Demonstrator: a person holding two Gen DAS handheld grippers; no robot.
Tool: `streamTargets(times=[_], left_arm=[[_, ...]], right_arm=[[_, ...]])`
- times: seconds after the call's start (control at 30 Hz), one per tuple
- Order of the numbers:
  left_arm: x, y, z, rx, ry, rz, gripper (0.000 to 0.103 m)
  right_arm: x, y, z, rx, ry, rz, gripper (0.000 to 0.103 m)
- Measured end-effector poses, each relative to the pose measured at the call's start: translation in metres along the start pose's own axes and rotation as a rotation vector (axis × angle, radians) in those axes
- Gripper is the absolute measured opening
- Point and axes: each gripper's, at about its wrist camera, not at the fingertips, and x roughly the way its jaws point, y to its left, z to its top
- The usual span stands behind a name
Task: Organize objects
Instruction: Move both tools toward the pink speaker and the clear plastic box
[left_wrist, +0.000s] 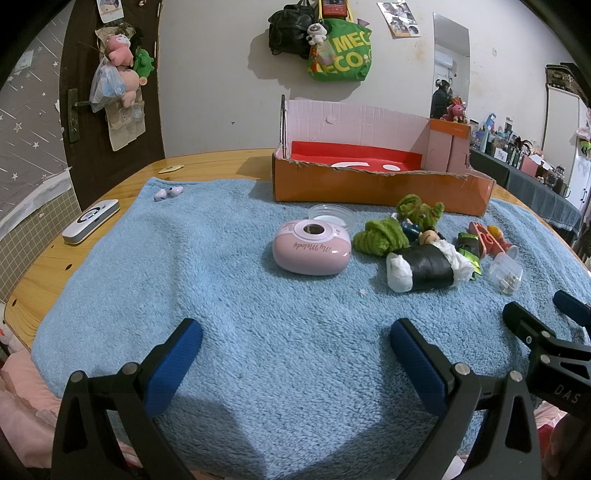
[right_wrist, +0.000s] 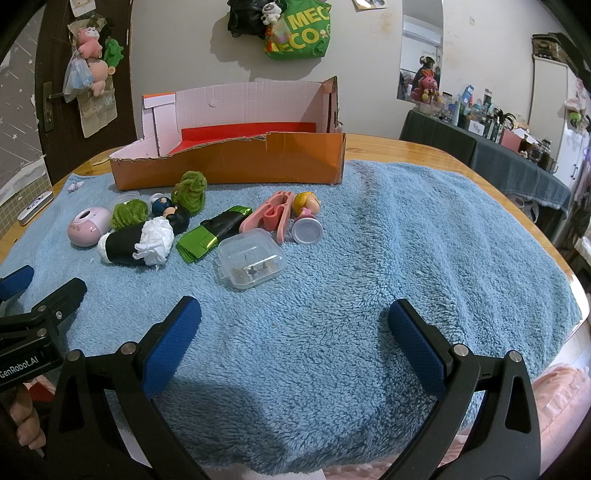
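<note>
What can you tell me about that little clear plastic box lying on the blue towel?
The clear plastic box is small, squarish with rounded corners, transparent all through, with a hinge or clasp tab on its left edge. Its lid looks closed. Inside lie a few tiny metallic bits, too small to identify. It sits flat on the fluffy blue towel, nearest the camera of the scattered items, just in front of the pink plastic piece and right of the shiny green wrapper. Whether it touches them is unclear. Nothing grips it.
</note>
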Motion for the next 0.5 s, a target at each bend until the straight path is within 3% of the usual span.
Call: streamTargets(times=[0.5], left_arm=[[0.0004,0.0001,0.0007,0.000,0.001,-0.002,0.103]], right_arm=[[-0.0009,-0.0005,-0.0005,-0.002,-0.001,0.004,0.103]])
